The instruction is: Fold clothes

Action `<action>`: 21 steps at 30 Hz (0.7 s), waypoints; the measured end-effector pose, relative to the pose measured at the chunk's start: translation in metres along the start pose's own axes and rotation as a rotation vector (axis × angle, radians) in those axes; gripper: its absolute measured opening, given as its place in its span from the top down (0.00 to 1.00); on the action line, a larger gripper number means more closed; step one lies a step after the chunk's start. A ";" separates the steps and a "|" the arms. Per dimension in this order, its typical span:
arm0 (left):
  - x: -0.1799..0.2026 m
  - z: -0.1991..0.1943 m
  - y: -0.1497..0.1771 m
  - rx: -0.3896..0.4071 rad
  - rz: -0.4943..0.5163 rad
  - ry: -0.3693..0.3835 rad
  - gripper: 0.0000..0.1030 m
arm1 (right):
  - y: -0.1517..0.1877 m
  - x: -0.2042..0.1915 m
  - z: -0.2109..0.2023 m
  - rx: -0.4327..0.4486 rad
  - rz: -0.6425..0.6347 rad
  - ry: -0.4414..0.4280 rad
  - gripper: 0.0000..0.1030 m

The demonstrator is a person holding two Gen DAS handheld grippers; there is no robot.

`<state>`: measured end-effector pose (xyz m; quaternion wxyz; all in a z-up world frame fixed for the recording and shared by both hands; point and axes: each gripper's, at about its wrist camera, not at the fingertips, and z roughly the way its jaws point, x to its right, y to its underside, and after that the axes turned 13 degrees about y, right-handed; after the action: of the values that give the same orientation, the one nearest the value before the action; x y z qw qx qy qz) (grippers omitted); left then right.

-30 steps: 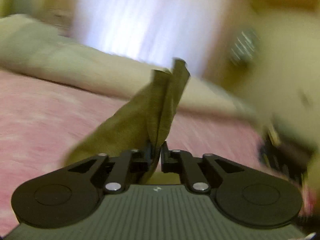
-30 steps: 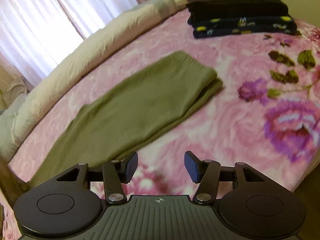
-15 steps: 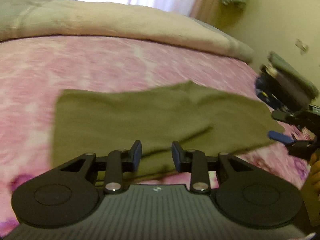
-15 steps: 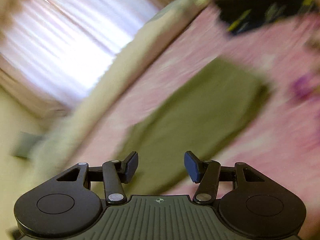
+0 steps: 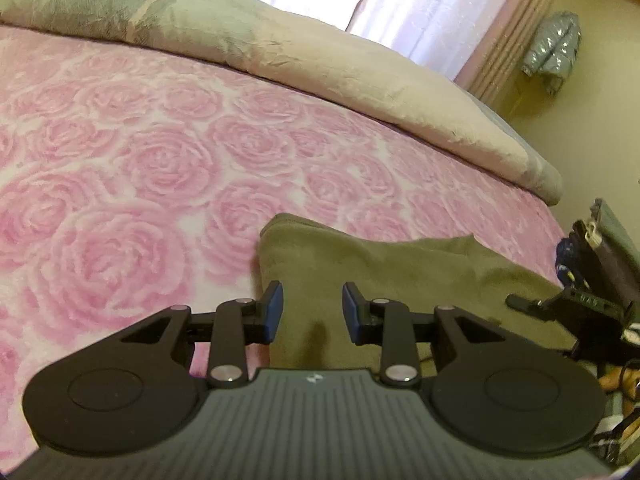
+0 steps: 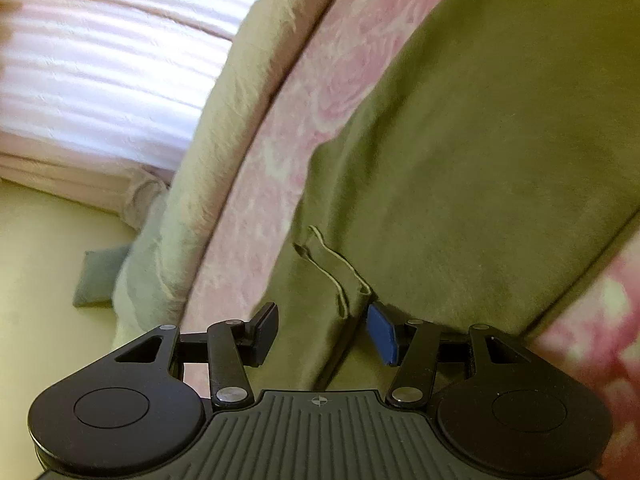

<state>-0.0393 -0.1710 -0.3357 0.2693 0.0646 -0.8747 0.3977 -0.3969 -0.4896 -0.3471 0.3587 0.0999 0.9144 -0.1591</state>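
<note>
An olive-green garment [image 5: 400, 276] lies folded flat on the pink rose-pattern bedspread [image 5: 120, 168]. My left gripper [image 5: 312, 312] is open and empty, just above the garment's left edge. In the right wrist view the garment [image 6: 480, 140] fills the middle and right. My right gripper [image 6: 324, 328] is open, with a hemmed corner of the garment [image 6: 340, 276] lying between its fingers, not clamped. The right gripper also shows at the right edge of the left wrist view [image 5: 576, 312].
A beige-grey rolled duvet [image 5: 280, 52] runs along the far side of the bed, under a bright curtained window [image 5: 400, 4]. A stack of dark folded clothes [image 5: 600, 256] sits at the right. A small grey cushion [image 6: 100, 276] lies on the floor.
My left gripper let go of the garment, which now lies flat, and has shifted to its left edge. My right gripper swung down close to the garment's hemmed corner.
</note>
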 end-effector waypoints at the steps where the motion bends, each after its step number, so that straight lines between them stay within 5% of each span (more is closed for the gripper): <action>1: -0.001 0.002 -0.001 0.000 -0.003 0.004 0.74 | 0.000 -0.001 0.003 -0.004 -0.006 0.005 0.48; 3: -0.002 0.005 -0.002 0.000 -0.008 0.011 0.74 | 0.002 -0.001 0.011 -0.017 -0.010 0.006 0.66; 7: -0.004 0.009 -0.005 0.001 -0.017 0.023 0.74 | 0.006 -0.005 0.024 -0.008 -0.040 0.005 0.66; 9: -0.005 0.009 -0.007 0.005 -0.026 0.029 0.74 | 0.007 -0.010 0.022 0.025 -0.081 0.003 0.94; 11: -0.004 0.008 -0.010 0.010 -0.031 0.043 0.74 | 0.008 -0.015 0.017 0.069 -0.130 -0.008 0.97; 16: 0.008 0.013 -0.020 0.014 0.024 0.085 0.74 | 0.007 -0.031 -0.037 0.343 -0.300 -0.057 0.97; 21: 0.022 0.033 -0.024 -0.024 0.053 0.133 0.74 | -0.004 -0.008 -0.103 0.619 -0.361 0.053 0.97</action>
<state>-0.0641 -0.2092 -0.3268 0.3170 0.0115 -0.8610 0.3975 -0.4566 -0.4562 -0.2700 0.2537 0.0449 0.8348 -0.4866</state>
